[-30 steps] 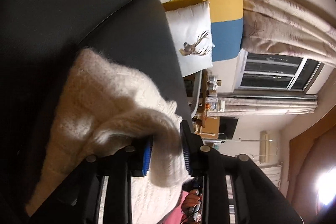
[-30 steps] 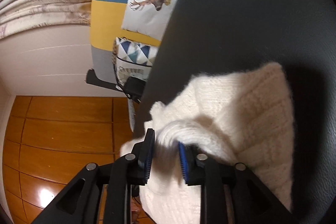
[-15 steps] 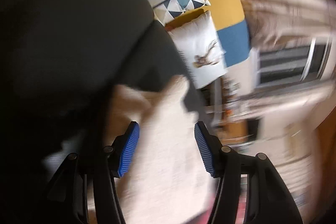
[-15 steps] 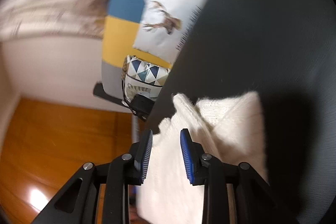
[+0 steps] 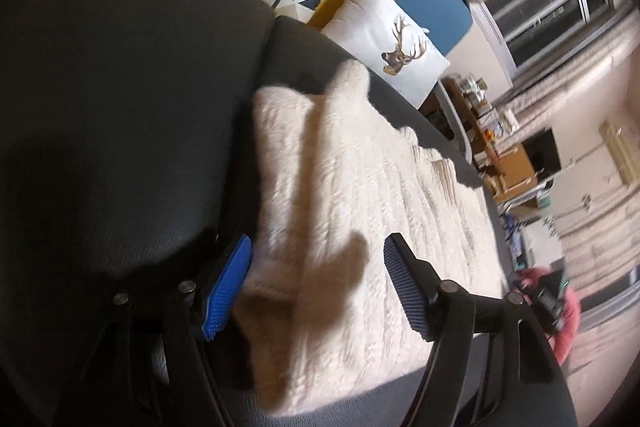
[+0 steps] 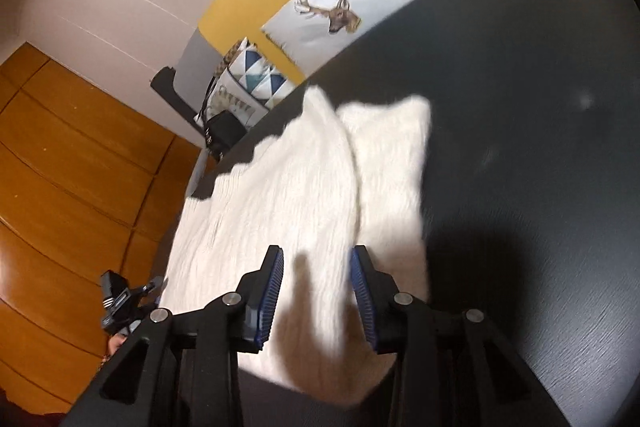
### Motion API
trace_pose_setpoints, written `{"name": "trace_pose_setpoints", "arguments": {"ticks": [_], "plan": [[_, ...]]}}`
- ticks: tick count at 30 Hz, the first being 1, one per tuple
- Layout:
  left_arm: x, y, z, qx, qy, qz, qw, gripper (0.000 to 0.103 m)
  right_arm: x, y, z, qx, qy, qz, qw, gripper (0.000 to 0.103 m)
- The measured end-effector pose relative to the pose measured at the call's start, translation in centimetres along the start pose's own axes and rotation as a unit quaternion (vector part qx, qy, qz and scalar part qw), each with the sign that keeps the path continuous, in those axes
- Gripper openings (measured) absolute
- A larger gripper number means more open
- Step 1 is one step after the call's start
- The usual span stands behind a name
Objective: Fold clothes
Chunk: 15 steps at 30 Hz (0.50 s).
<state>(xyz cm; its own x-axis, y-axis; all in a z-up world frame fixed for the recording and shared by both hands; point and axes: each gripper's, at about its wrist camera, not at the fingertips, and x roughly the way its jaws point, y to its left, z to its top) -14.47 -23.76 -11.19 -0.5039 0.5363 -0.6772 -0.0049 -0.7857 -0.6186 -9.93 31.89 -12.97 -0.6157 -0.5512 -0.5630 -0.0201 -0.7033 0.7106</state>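
Dark grey woven sofa seat [image 5: 120, 115] carries the fluffy cream ribbed-knit sweater [image 5: 360, 195], lying folded and flat. Left gripper [image 5: 316, 287] and right gripper [image 6: 317, 301] hover above it, jaws opening, pinching nothing. Behind sits a white deer-print cushion [image 5: 394, 45].

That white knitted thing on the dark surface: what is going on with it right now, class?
A person holding a gripper in each hand is folding a white knitted sweater on a dark grey surface. The sweater lies flat, with a sleeve folded across its body. The jaws of the left gripper and the right gripper are opening above the sweater, and neither pinches the fabric. Cushions, one with a deer print, lie beyond the sweater.
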Motion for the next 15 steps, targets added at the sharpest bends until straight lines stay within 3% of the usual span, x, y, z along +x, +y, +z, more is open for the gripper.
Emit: {"name": "trace_pose_setpoints", "arguments": {"ticks": [5,9,10,12,13,15], "plan": [[-0.3,0.7,-0.5,-0.014,0.020,-0.018,0.9995,0.072,1.3,0.4,-1.1,-0.005,0.030,0.018,0.999,0.036],[-0.1,-0.2,-1.3,0.015,0.024,-0.005,0.9996,0.071,2.3,0.8,-2.0,-0.016,0.032,0.009,0.999,0.033],[-0.2,-0.4,-1.5,0.021,0.021,-0.002,0.9996,0.068,2.4,0.9,-2.1,-0.017,0.029,0.010,0.999,0.027],[-0.3,-0.9,-1.9,0.033,0.015,0.004,0.9993,0.037,2.5,1.1,-2.3,-0.016,0.029,0.018,0.999,0.018],[-0.3,-1.0,-2.0,0.037,0.014,0.009,0.9992,0.033,2.5,1.2,-2.3,-0.013,0.027,0.019,0.999,0.011],[-0.9,-1.4,-2.3,0.042,0.001,0.006,0.9991,0.023,2.3,1.3,-2.4,-0.007,0.024,0.023,0.999,0.007]]}}
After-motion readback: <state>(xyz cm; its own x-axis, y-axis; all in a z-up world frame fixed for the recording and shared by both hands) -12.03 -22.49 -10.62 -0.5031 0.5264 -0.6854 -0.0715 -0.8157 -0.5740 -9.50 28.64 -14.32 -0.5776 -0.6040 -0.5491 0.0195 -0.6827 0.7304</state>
